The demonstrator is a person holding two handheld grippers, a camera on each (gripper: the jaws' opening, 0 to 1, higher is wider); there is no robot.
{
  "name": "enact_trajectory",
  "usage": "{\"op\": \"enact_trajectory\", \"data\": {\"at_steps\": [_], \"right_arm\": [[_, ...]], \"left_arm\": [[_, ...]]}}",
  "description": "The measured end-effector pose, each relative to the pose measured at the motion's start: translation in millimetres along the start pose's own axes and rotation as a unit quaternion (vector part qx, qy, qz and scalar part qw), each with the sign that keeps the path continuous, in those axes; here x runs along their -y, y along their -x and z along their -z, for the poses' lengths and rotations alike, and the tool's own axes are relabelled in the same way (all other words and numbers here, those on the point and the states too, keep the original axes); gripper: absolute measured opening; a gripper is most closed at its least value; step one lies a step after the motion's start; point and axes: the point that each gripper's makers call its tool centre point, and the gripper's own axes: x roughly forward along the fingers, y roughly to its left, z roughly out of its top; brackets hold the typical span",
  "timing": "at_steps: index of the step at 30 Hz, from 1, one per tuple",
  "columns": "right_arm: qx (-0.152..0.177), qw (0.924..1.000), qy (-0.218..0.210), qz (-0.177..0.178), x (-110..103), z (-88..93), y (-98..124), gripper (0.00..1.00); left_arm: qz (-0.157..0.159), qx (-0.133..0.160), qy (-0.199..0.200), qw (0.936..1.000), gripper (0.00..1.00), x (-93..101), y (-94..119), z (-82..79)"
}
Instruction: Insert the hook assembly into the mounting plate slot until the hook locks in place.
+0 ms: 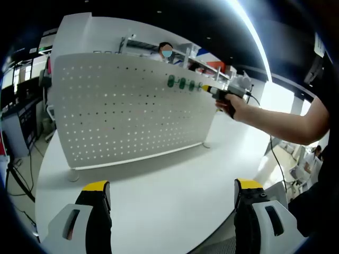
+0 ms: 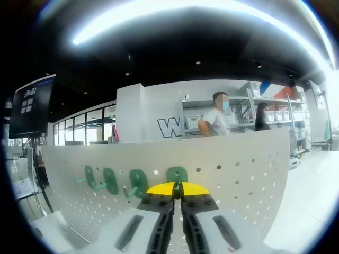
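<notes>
Standing upright on the white desk, a white perforated mounting plate carries a row of green hooks near its upper edge. In the left gripper view the left claw hangs low over the desk with its yellow-tipped jaws spread wide apart and nothing between them. Farther off in that view, a hand holds the right claw up against the plate, right at the end of the hook row.

In the right gripper view the right claw has its yellow tips pressed together directly below the rightmost green hook, which sits on the plate; whether the tips pinch part of that hook cannot be told. Three more green hooks stand in line to its left, pegs pointing outward. Two people stand beyond the plate by shelving.
</notes>
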Motion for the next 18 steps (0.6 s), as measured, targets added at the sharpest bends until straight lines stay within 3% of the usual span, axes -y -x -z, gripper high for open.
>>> {"op": "enact_trajectory", "data": {"at_steps": [18], "right_arm": [[-0.031,0.9992,0.023,-0.013,-3.8,-0.9,14.1,0.07]], "left_arm": [[0.005,0.008,-0.005,0.9999,0.98,5.0,4.7,-4.7]]}}
